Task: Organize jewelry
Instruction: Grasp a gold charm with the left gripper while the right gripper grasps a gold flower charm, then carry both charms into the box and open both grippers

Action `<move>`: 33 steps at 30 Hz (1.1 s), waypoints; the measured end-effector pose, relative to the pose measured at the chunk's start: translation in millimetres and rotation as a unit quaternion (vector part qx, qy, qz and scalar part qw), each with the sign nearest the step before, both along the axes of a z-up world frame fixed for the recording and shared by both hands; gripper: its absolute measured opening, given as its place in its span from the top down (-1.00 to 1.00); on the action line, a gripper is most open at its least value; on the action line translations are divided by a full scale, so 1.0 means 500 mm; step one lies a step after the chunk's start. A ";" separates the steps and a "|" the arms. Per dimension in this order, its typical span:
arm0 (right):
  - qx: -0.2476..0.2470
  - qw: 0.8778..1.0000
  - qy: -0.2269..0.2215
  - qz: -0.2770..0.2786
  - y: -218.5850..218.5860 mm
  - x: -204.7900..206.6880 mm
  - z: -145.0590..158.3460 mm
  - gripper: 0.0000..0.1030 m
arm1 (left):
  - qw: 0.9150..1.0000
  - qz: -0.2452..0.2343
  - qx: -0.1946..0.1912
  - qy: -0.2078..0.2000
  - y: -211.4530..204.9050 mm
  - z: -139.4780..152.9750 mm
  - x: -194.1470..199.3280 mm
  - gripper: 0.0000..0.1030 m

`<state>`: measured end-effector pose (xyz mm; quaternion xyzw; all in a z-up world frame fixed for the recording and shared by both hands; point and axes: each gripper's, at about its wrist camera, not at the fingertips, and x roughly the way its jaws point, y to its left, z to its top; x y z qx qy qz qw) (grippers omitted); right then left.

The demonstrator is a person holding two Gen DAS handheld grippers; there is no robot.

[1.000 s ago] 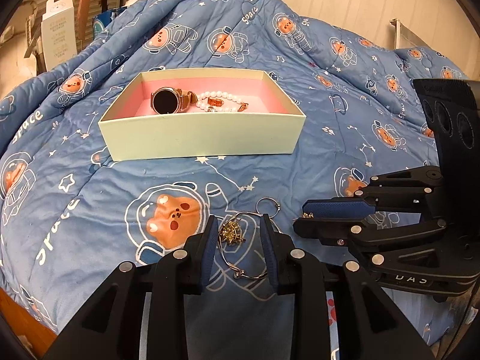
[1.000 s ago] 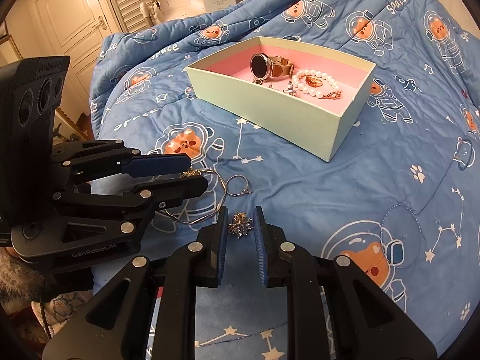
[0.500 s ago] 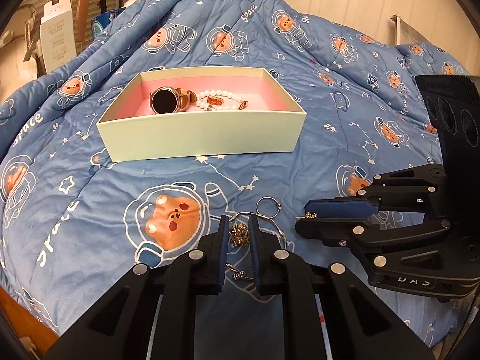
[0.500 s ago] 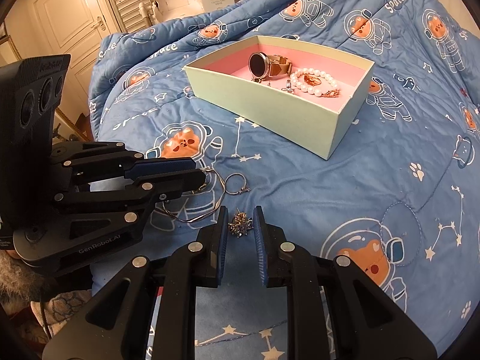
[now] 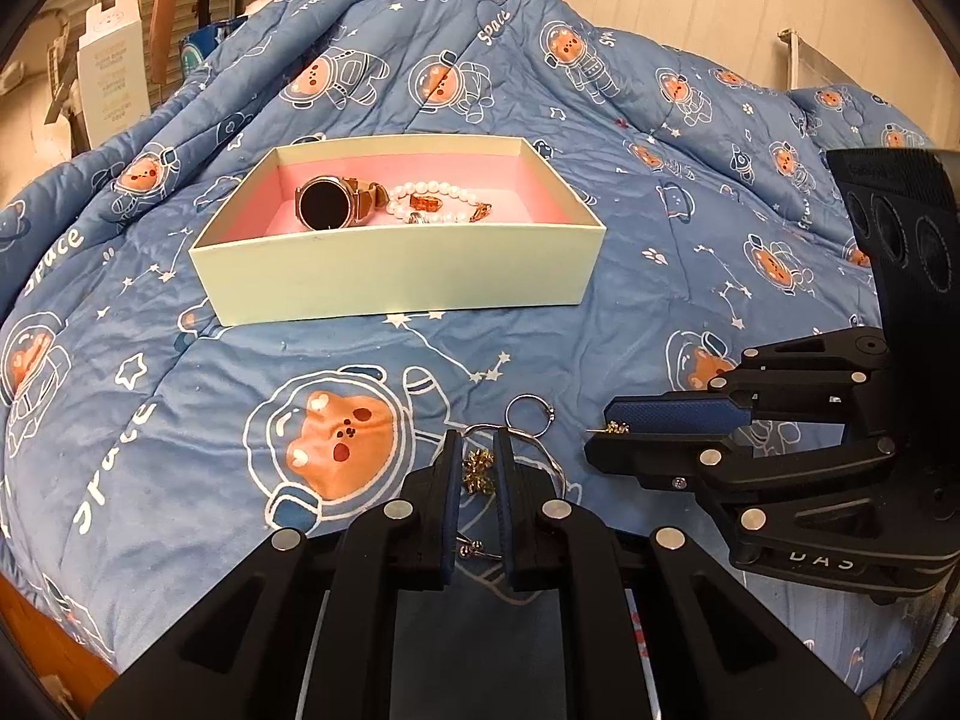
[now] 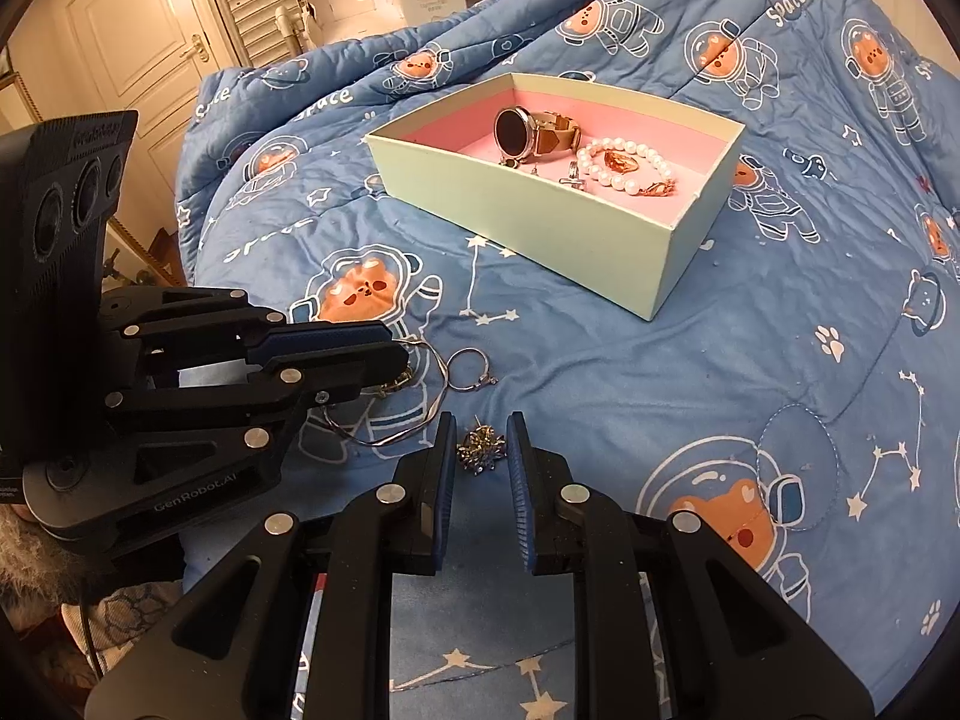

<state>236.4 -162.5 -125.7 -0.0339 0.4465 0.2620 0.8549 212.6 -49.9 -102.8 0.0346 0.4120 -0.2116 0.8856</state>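
A pale green box (image 5: 396, 276) with a pink floor holds a watch (image 5: 327, 210) and a pearl bracelet (image 5: 441, 207); it also shows in the right wrist view (image 6: 540, 222). My left gripper (image 5: 478, 471) is shut on a small gold earring (image 5: 477, 469), just above the blue quilt. A thin silver bangle (image 5: 549, 462) and a silver ring (image 5: 528, 414) lie beside it. My right gripper (image 6: 480, 456) is shut on a silvery gold earring (image 6: 478, 450), low over the quilt to the right of the left gripper.
A blue astronaut-print quilt (image 5: 660, 192) covers the bed and rises in folds behind the box. A white carton (image 5: 114, 84) stands at the back left. A white door (image 6: 138, 42) shows beyond the bed's edge.
My left gripper has closed from wide open onto the gold earring. My right gripper has stayed closed on its earring and barely moved.
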 end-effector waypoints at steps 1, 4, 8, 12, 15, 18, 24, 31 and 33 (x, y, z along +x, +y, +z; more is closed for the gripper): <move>0.000 1.000 -0.001 0.001 0.001 0.000 0.001 0.65 | 1.000 0.001 -0.005 0.001 0.003 0.003 0.000 0.80; 0.001 1.000 -0.003 0.003 0.002 -0.002 0.007 0.65 | 1.000 0.004 -0.014 0.000 0.011 0.009 -0.001 0.80; 0.006 1.000 -0.011 0.010 0.006 -0.004 0.024 0.65 | 0.999 0.013 -0.035 0.005 0.026 0.019 0.001 0.80; 0.018 1.000 -0.015 0.017 0.009 0.001 0.046 0.65 | 0.998 0.020 -0.052 0.006 0.039 0.036 0.006 0.80; 0.029 0.999 -0.015 0.022 0.010 0.010 0.065 0.65 | 0.998 0.020 -0.057 0.007 0.045 0.048 0.013 0.80; 0.036 0.999 -0.021 0.030 0.011 0.024 0.086 0.65 | 0.999 0.018 -0.048 0.007 0.049 0.058 0.025 0.80; 0.036 0.998 -0.030 0.037 0.010 0.080 0.122 0.65 | 0.998 0.028 -0.059 0.013 0.075 0.092 0.085 0.80; 0.002 0.998 -0.044 0.040 0.020 0.164 0.143 0.65 | 0.999 0.036 -0.020 0.021 0.075 0.118 0.196 0.80; -0.006 0.998 -0.041 0.039 0.022 0.190 0.139 0.65 | 0.999 0.037 -0.011 0.035 0.072 0.113 0.226 0.80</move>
